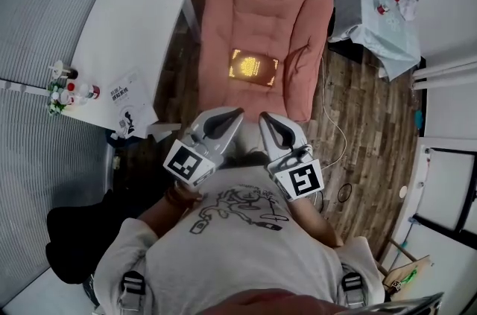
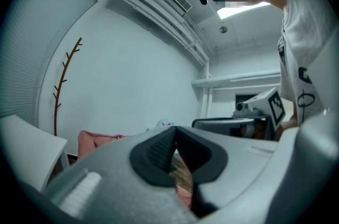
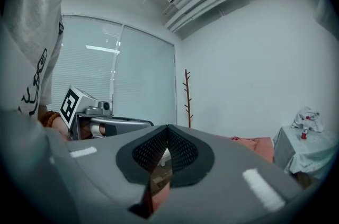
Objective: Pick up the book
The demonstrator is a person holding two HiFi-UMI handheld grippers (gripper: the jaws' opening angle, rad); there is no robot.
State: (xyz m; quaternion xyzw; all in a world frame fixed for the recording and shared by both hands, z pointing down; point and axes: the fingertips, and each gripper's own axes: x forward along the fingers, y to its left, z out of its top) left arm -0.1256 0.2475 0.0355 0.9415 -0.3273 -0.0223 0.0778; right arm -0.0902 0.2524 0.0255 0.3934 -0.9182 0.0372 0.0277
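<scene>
A dark brown book (image 1: 253, 68) with a gold emblem lies flat in the middle of a pink cushion seat (image 1: 298, 23) in the head view. My left gripper (image 1: 237, 112) and right gripper (image 1: 262, 116) are held side by side in front of my chest, short of the cushion's near edge and apart from the book. Both point level and are shut with nothing between the pads. In the left gripper view my left gripper (image 2: 175, 131) has its tips touching, and the right gripper (image 3: 167, 128) looks the same in its own view. The book is hidden in both gripper views.
A white table (image 1: 127, 30) stands left of the cushion, with small bottles (image 1: 68, 90) and a leaflet (image 1: 127, 106) at its near end. A cloth-covered side table (image 1: 376, 12) is at the back right. A thin cable (image 1: 337, 129) runs over the wooden floor (image 1: 365, 135).
</scene>
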